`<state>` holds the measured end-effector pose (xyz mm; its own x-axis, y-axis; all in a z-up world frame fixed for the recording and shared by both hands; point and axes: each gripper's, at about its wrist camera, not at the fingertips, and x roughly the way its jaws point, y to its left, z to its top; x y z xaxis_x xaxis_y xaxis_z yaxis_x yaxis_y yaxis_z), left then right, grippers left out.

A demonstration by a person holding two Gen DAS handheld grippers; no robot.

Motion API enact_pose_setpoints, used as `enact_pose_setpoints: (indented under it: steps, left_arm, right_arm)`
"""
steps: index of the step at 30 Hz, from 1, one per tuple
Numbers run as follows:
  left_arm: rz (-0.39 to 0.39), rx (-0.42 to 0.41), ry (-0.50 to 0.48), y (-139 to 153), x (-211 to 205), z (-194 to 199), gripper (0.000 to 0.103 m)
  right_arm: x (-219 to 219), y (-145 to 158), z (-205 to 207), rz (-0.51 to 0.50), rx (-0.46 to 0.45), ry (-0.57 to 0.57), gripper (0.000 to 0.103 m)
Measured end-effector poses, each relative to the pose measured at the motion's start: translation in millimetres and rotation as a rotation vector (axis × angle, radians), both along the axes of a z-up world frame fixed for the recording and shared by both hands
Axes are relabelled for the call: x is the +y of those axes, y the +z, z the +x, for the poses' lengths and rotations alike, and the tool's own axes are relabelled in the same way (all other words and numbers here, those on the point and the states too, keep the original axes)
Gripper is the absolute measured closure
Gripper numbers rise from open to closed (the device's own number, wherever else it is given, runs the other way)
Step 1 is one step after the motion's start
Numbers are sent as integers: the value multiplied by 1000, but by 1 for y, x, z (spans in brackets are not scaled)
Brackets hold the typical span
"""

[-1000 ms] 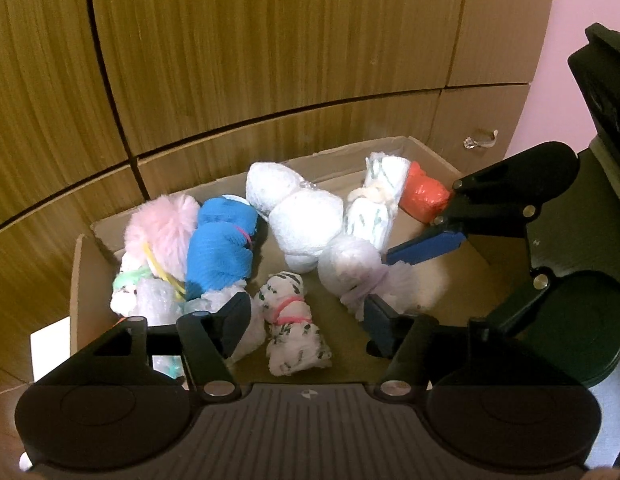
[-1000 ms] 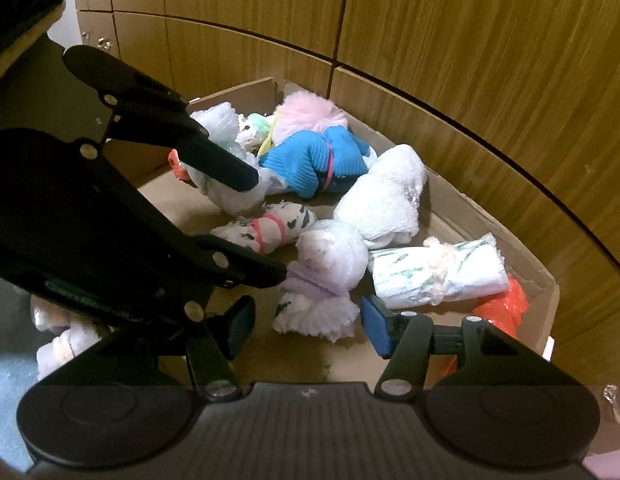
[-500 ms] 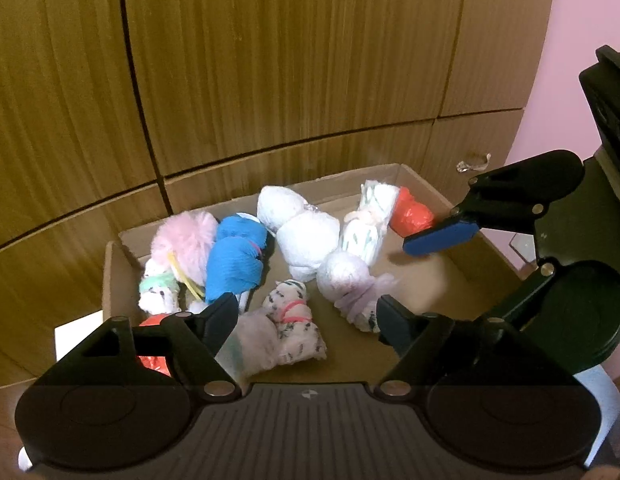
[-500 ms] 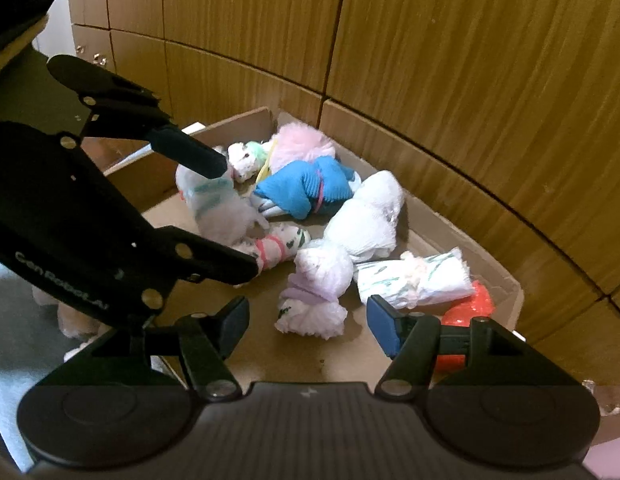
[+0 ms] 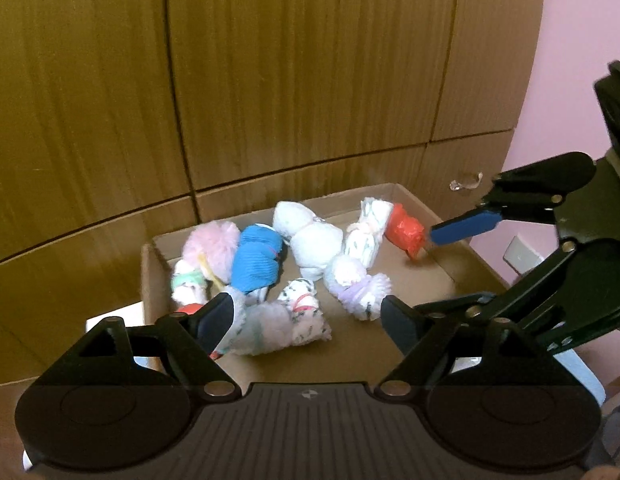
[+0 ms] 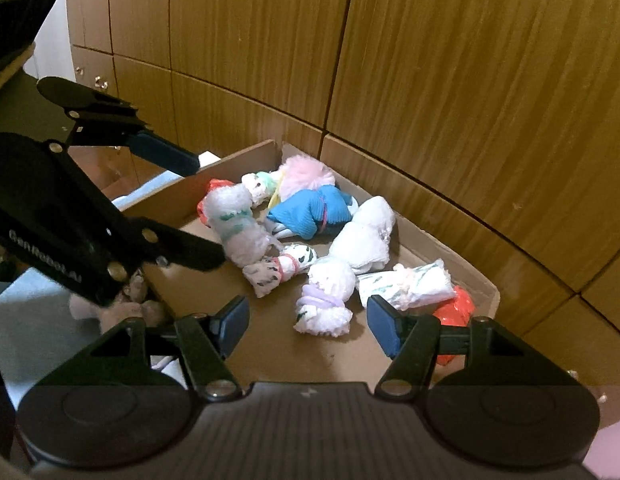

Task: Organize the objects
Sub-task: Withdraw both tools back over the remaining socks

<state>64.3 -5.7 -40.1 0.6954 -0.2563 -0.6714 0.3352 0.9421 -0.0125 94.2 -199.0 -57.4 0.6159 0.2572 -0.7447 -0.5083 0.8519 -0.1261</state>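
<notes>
Two grippers hang over the cardboard box [image 5: 150, 272], both empty. Your left gripper [image 5: 306, 320] is opening wide, nothing between its jaws; its left finger overlaps the fuzzy white bundle [image 5: 266, 328] at seven o'clock. Your right gripper [image 6: 306, 324] stands half spread, clear of the lilac-tied bundle [image 6: 326, 300]. Lift straight clear. Farther, at twelve o'clock, lies the blue roll [image 5: 256, 262].
</notes>
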Motion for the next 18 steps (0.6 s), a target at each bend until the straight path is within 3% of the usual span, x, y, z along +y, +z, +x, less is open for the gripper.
enact_pose_setpoints:
  steps: [6,10,14,18]
  left_arm:
    - [-9,-36,52,4,29,-27,17]
    - [-22,-83,117,-1,49,-58,15]
    - [-31,-142,194,-24,60,-101,10]
    - [-59,-136,233,-58,59,-126,9]
  right_arm:
    - [-10,12,-31,46,-43,-46,39]
    - [-23,12,-68,121,-101,-159,36]
    - [-30,-10,-112,204,-187,-302,23]
    - [-26,-51,-128,225,-200,-401,24]
